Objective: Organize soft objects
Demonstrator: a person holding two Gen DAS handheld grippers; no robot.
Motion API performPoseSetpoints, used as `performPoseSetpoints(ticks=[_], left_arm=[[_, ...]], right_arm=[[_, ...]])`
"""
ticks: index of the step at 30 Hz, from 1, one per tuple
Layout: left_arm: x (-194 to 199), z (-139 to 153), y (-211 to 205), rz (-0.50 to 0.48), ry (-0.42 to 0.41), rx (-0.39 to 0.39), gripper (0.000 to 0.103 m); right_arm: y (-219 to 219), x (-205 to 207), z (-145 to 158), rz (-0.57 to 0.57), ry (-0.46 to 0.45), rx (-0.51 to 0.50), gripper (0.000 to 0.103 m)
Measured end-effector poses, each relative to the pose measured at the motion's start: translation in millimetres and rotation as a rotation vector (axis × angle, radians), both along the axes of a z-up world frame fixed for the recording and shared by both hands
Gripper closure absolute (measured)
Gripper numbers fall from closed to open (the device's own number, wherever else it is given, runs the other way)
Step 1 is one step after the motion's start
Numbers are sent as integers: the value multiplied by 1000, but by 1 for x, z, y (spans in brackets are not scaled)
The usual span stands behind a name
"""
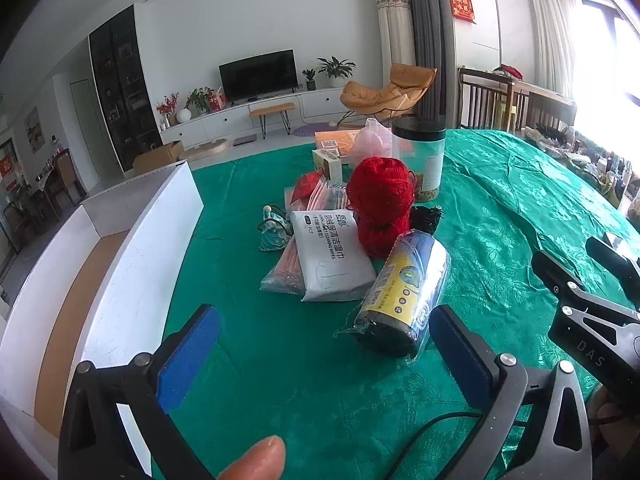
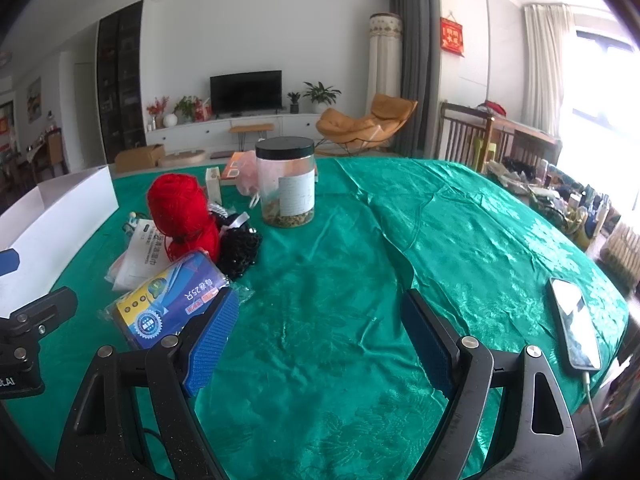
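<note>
A home living room: a TV (image 2: 245,91) on a long white cabinet (image 2: 224,130), potted plants (image 2: 320,94), an orange lounge chair (image 2: 366,124), curtains (image 2: 412,64), far behind the green-clothed surface (image 2: 460,232).

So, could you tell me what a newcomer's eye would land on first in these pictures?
Probably the red yarn ball, sitting in the middle of a small pile on the green tablecloth. Just in front of it lies a plastic-wrapped roll with a yellow and blue label, nearest the open left gripper. An open white box stands to the left of the pile.
</note>
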State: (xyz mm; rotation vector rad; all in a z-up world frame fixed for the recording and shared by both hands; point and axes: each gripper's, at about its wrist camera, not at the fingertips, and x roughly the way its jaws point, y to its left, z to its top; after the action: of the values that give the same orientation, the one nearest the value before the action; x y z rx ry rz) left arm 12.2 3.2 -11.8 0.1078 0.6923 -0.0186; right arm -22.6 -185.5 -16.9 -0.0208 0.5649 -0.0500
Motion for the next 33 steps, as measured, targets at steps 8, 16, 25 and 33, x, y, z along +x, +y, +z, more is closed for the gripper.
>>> performPoseSetpoints(ticks=[8,16,25,33], left_arm=[[-3,0,3,5,-11,-26,0],[-3,-3,4,2,6,-45,0],[-4,-8,0,-12,20,-47,0],[-5,-8,0,-12,23,-50,0]], right_arm=[[0,0,1,6,3,2,18],[1,0,1,10,4,4,18],[1,0,0,13,5,5,18],[2,2,-1,15,9,8,18]])
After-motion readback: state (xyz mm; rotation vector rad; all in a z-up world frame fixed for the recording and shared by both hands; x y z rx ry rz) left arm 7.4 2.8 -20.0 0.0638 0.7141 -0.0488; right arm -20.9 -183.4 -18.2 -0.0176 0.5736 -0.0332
